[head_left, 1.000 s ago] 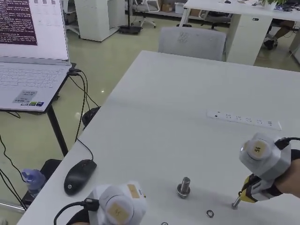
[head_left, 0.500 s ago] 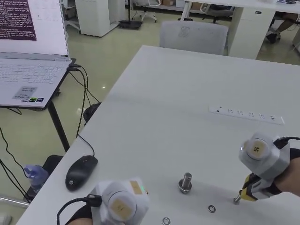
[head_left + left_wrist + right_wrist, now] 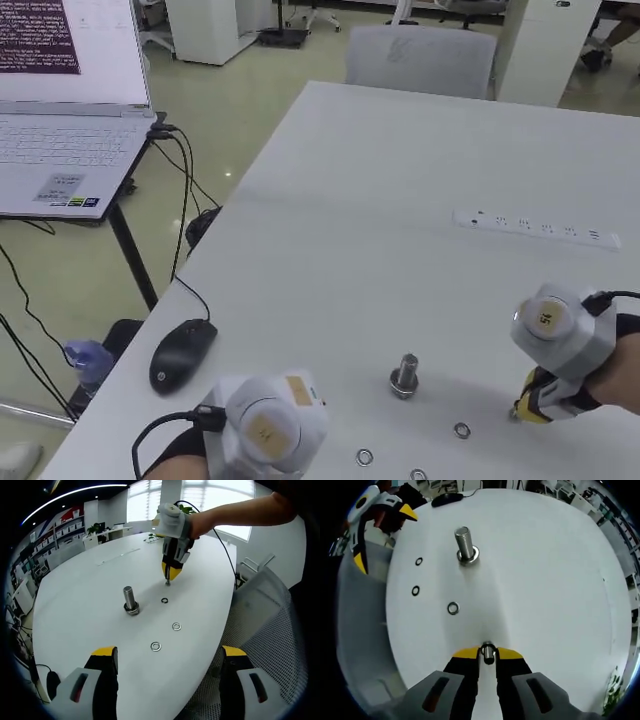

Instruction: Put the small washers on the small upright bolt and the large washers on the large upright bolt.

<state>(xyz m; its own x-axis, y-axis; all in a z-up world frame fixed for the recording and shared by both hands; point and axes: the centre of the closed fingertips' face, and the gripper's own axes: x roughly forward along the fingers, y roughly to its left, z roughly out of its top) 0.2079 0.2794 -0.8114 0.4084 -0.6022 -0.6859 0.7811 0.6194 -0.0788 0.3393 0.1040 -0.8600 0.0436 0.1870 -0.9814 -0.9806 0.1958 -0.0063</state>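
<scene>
The right gripper [image 3: 488,655] pinches the small upright bolt [image 3: 488,652] between its closed yellow-tipped jaws on the white table [image 3: 400,200], the large upright bolt [image 3: 464,542] standing well ahead of it and three loose washers [image 3: 452,608] lying ahead to its left. The left gripper [image 3: 168,655], jaws spread wide, is held with those washers just ahead of it. Markings on the round stickers [image 3: 545,318] atop both grippers are too small to read.
</scene>
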